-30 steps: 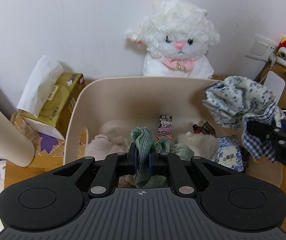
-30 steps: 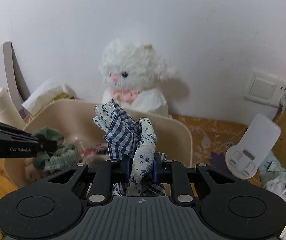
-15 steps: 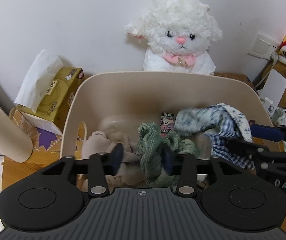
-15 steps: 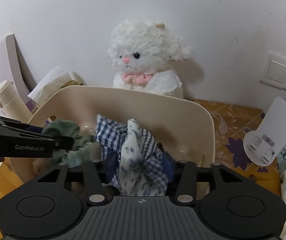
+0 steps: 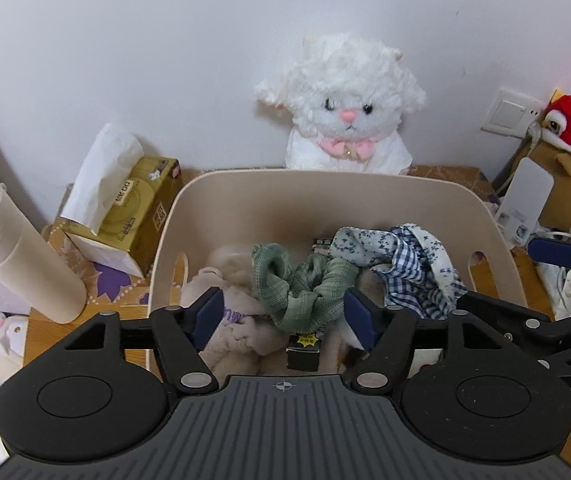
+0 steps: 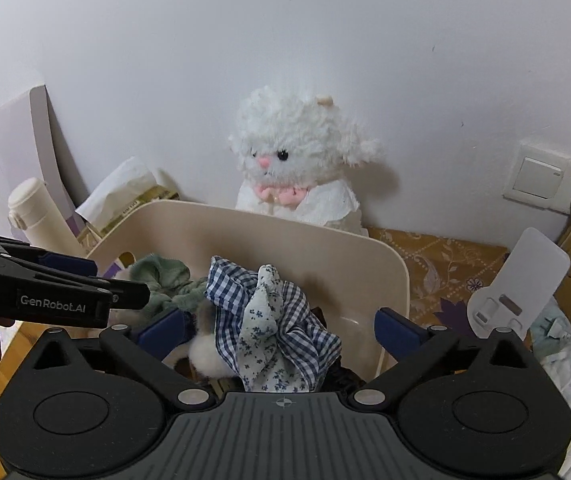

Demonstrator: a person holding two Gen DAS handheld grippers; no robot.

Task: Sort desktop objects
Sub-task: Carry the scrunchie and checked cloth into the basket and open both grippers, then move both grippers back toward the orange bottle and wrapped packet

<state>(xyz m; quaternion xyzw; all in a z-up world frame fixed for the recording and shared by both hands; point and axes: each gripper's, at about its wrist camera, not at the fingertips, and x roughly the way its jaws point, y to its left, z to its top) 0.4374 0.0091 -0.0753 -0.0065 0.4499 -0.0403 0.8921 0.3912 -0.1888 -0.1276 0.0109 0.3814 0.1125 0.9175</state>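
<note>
The left tool (image 5: 285,316) is spread wide and holds nothing; its two blue pads sit on each side of a green checked cloth scrunchie (image 5: 303,284), not touching it; the scrunchie lies in the big beige plastic tub (image 5: 365,188), on top of some pale fluffy soft things (image 5: 233,332). The right tool (image 6: 283,326) is spread wide too and grips nothing; a blue and white scrunchie made of checked and flowery cloth (image 6: 273,328) sits between its pads, loose, resting on the pile in the same tub (image 6: 285,232); from the left camera this blue scrunchie (image 5: 413,264) lies just to the right of the green one, and they touch. A small dark printed packet (image 5: 304,350) pokes out under the green scrunchie.

Behind the tub a fluffy white toy lamb with a pink bow (image 5: 343,108) sits against the white wall (image 5: 165,40). To the left of the tub is a gold tissue box with a white tissue sticking up (image 5: 133,208); near it stands a tall cream bottle with a lid (image 5: 17,248), tilted in the view. To the right are a white wall switch (image 6: 539,178), a white plastic phone stand (image 6: 521,284), and a brown soft toy in a red hat (image 5: 569,160). The wooden surface (image 5: 41,332) shows at the left, with a yellow flowery mat (image 6: 437,268) on it by the tub.
</note>
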